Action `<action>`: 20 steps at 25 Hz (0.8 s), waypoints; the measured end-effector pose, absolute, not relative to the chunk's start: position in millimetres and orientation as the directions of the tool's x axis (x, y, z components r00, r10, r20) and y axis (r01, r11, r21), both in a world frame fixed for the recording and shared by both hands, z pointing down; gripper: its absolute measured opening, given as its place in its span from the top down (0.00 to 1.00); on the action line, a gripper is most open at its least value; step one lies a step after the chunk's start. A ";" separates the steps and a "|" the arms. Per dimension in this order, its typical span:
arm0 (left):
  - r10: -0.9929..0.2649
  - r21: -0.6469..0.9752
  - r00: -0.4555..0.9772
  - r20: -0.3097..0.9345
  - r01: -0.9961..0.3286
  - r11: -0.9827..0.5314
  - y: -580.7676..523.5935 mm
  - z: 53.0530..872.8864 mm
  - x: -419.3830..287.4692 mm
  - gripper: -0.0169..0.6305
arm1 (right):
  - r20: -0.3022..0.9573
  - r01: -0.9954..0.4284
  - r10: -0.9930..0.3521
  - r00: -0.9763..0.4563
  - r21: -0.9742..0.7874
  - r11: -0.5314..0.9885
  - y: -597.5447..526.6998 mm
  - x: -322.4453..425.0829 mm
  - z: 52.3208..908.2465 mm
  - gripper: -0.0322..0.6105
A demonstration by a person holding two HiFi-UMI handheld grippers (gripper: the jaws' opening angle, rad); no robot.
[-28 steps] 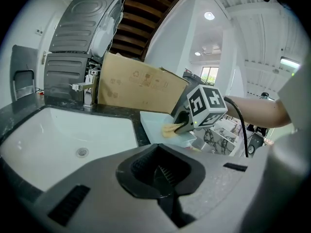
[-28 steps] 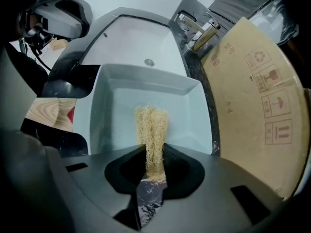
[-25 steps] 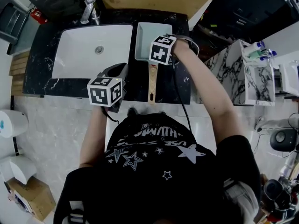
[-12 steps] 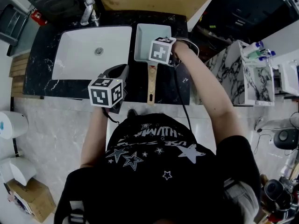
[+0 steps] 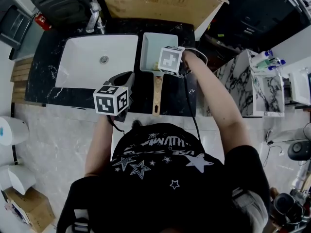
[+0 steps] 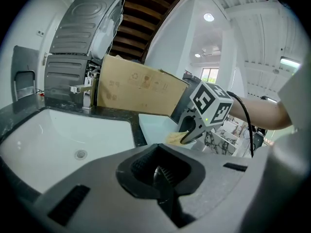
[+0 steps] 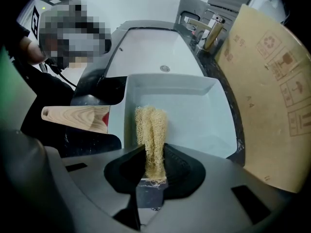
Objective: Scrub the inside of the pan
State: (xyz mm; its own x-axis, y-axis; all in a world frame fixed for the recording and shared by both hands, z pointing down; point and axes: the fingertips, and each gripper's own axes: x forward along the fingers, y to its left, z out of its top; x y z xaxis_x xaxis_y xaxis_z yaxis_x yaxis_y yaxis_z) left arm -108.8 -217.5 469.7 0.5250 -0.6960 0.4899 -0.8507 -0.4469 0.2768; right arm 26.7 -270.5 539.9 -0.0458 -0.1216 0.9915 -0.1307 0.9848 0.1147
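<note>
Scrub looks under way, extent unclear. R gripper (image 7: pixel 151 147) jaws are clenched on a loofah scrubber (image 7: pixel 151 123), tip at the handle-side edge of the square pan (image 7: pixel 194 106). Pan sits on the black desk (image 5: pixel 43 76) right of the sink (image 5: pixel 97 57), upper centre of head view. Pan floor shows no suds; far side prob. left to do. L gripper (image 6: pixel 160 174) jaws pressed together, empty, centre left of head view. Vs 1 s ago: both grippers approx. same spots rel. to pan.

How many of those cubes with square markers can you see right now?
2. One cube rides the left tool, in front of the sink; the other cube rides the right tool, gripping a loofah over the pan. None seems hidden.
</note>
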 end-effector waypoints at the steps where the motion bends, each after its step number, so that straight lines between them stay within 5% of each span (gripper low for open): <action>1: -0.700 0.277 0.521 0.488 -0.853 -0.442 -217.7 469.0 -108.7 0.96 | 0.990 -0.133 -0.133 -0.049 0.126 0.983 -270.2 27.9 538.2 0.82; 20: -0.761 0.250 0.389 0.519 -0.921 -0.300 -185.9 467.9 -98.3 0.96 | 0.844 -0.175 -0.419 -0.337 0.381 0.908 -272.3 19.6 482.3 0.83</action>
State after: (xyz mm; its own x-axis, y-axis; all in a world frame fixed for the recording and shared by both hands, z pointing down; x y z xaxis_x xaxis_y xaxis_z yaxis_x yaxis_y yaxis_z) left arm -98.3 -185.9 467.9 0.3891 -0.7611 0.5189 -0.9205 -0.3003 0.2499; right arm 19.6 -272.3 482.3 -0.3366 -0.4185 0.8435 -0.1745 0.9080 0.3809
